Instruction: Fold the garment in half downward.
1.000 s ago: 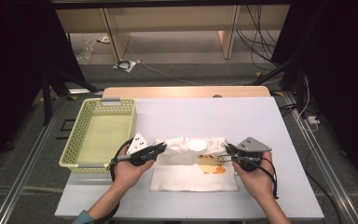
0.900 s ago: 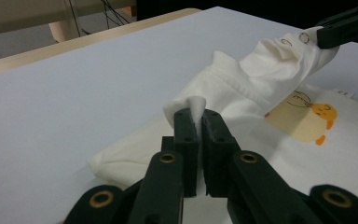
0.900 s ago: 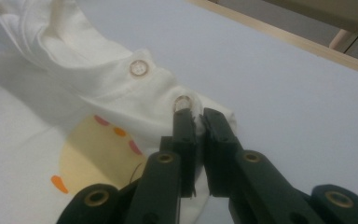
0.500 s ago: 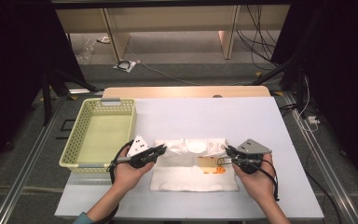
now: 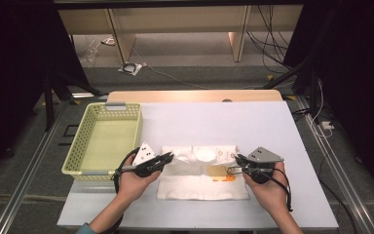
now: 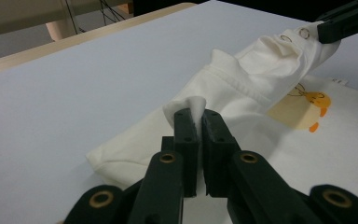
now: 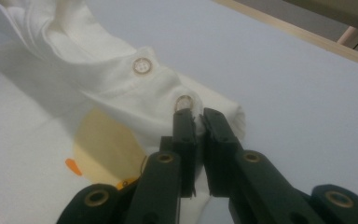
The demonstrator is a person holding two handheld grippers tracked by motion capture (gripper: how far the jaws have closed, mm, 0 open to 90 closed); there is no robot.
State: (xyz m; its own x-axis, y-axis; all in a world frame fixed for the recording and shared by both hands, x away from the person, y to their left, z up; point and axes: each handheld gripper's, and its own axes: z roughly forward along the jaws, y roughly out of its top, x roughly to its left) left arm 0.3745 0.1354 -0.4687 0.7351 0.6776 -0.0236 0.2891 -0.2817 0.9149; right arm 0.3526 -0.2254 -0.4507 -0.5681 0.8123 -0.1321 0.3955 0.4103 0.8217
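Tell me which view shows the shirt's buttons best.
The right gripper view: one button sits close and sharp on the shirt. The left gripper view shows the buttons small and far off; the high view shows mere specks.

The surface (image 5: pixel 272 126) is viewed from high at the near side; the cloth (image 5: pixel 195 183) is shared, seen close along each claw.
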